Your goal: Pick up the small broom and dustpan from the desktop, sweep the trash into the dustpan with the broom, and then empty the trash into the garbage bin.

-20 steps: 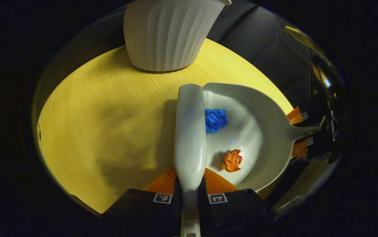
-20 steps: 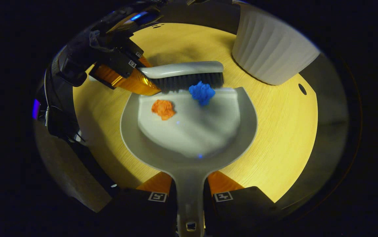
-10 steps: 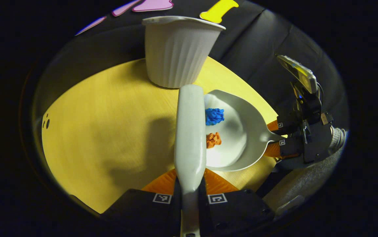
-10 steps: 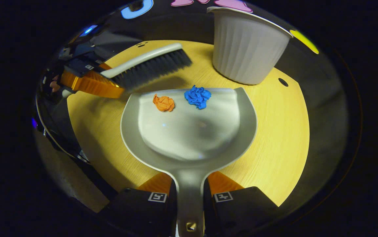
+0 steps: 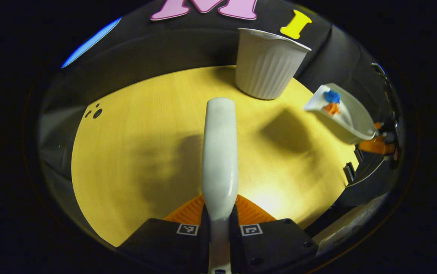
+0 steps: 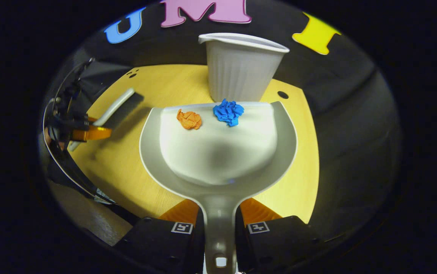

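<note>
My left gripper is shut on the handle of the small white broom, which points forward over the yellow desktop. My right gripper is shut on the handle of the white dustpan, held in the air above the desk. An orange paper ball and a blue paper ball lie near the pan's front lip. In the left gripper view the dustpan hangs at the right, tilted, with both balls in it. The white ribbed garbage bin stands just beyond the pan's lip.
The garbage bin stands at the desk's far edge against the black cloth wall. Small holes mark the desktop at the left. In the right gripper view the broom and left gripper are off to the left.
The dustpan has been lifted off the desk with both paper balls in it and brought up toward the bin. The broom has pulled back to the left, away from the pan.
</note>
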